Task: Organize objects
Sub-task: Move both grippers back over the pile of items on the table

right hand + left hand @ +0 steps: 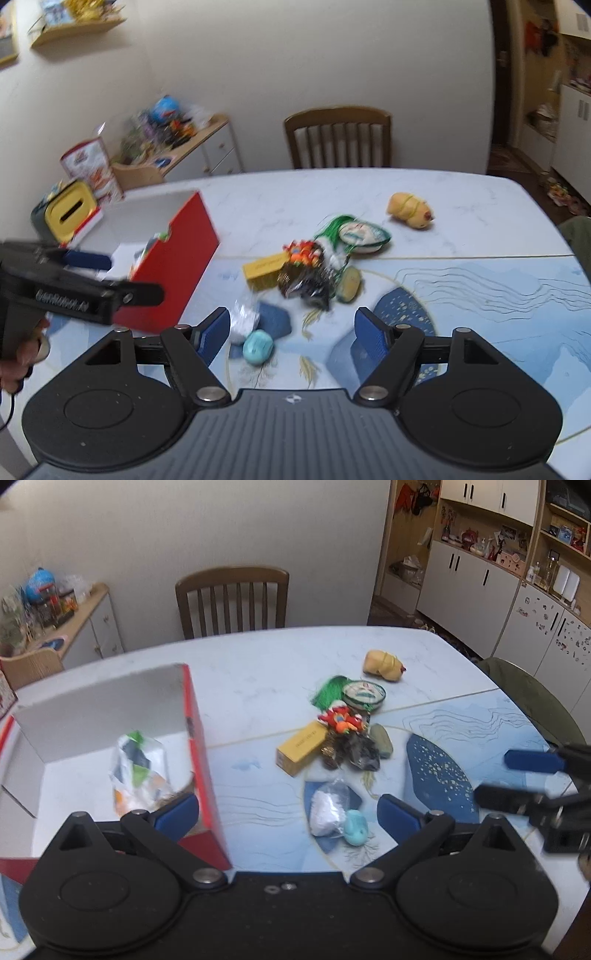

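Looking down both wrist cams, the nearest loose stuff is the little teal blob (258,347) and the clear bag with white filling (243,319) touching it, both sitting on the table (480,229) right in front of the grippers.

The right gripper (291,334) has its jaws spread wide with nothing between them, and in its own view the teal blob sits just left of the centre line, tucked close to the left pad. So that arm looks like the better-placed one: a small nudge left and forward would put the blob between the fingers. The blob is roundish, so I'd guess grip angle hardly matters; the bag is floppy and could drag along with it.

The left gripper (288,812) is also wide open and empty. Its left finger hangs over the corner of the red box (201,760), which is open-topped and already has a patterned packet (140,771) inside. It's nearer the box than the pile.

Further out is the main clump: yellow carton (264,273), long axis running diagonally, touching a dark crinkly wrapper (306,286), plus a red-orange toy (303,254), green tassel (334,227) and round badge (364,234). Farthest out and well apart is a yellow plush (410,210).

Box lies left of everything, so whatever gets picked goes left.
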